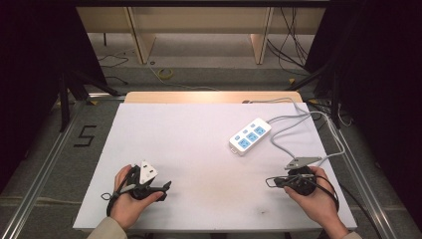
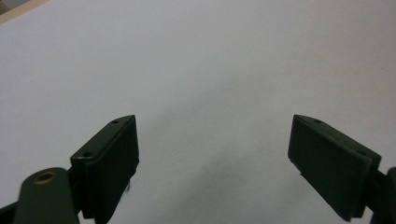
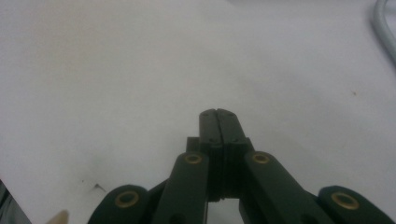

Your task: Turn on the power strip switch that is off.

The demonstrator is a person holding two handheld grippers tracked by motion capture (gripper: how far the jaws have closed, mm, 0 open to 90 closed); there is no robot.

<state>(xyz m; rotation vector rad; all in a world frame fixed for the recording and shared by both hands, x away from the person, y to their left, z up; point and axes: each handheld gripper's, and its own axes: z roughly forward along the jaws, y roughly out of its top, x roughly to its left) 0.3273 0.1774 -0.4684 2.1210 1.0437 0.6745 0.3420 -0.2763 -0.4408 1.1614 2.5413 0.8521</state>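
High view first, going from the left: the left gripper (image 1: pixel 166 185) sits low over the white table (image 1: pixel 199 139) near the front edge, held in the person's left hand (image 1: pixel 130 196) and pointing in toward the middle. The left gripper view looks straight down its jaws, and they're spread wide with nothing but bare board between them — so it's empty and looks ready to take hold of something.

Moving right, the middle of the board is plain white. Then comes the power strip (image 1: pixel 250 135), white with blue sockets, lying flat and at an angle toward the far right part of the table. Its grey cord (image 1: pixel 303 117) loops off the back end and trails away to the right edge, probably just left wherever it fell.

Furthest right, the right gripper (image 1: pixel 268 181) rests in the right hand (image 1: pixel 313 196) near the front corner, also pointing inward. The right gripper view shows its jaws pressed flat together on nothing, with a bit of the cord (image 3: pixel 385 28) at the top corner.

Both tools are well apart from the strip, the right one being nearer to it — my guess is this is a rest pose, with the reach not yet begun.
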